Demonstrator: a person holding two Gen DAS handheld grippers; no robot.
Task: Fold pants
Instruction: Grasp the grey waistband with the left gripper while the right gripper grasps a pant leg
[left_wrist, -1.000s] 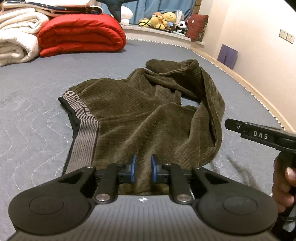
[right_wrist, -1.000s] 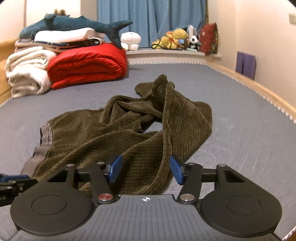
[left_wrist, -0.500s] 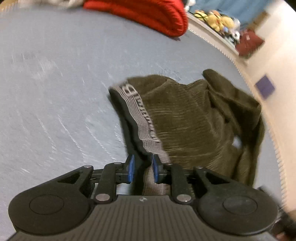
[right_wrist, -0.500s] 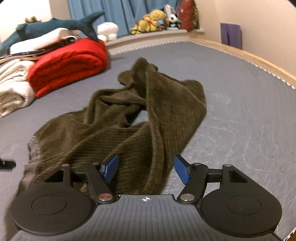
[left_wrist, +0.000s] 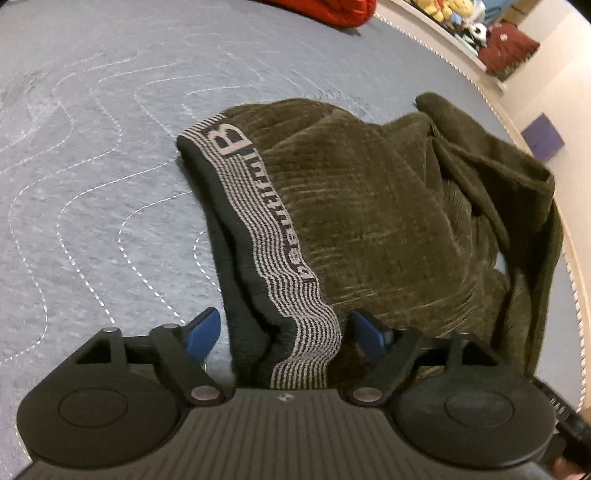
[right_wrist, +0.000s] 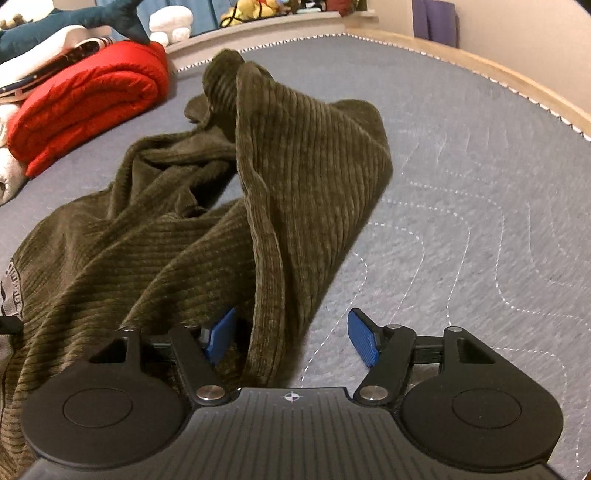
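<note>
Here, a pair of olive-green ribbed corduroy pants (left_wrist: 373, 206) lies rumpled on a grey-blue quilted bed cover (left_wrist: 92, 155), with no fold yet made. The left gripper (left_wrist: 285, 334) has its blue-padded jaws spread wide on either side of the grey-and-black striped elastic waistband (left_wrist: 258, 218), which runs up between them but is not pinched. The right gripper (right_wrist: 291, 338) is likewise spread open, straddling a raised ridge of one bunched trouser leg (right_wrist: 306, 173), its left pad touching or nearly touching the cloth and its right pad over bare cover. The legs are twisted over one another and heaped toward the far end, near a rolled red quilt (right_wrist: 88, 103) and a row of plush toys (left_wrist: 448, 11) along the ledge. By all appearances the job is at its very start: both grips remain to be taken, the garment must be pulled flat and its legs straightened and laid together before any folding can begin.
</note>
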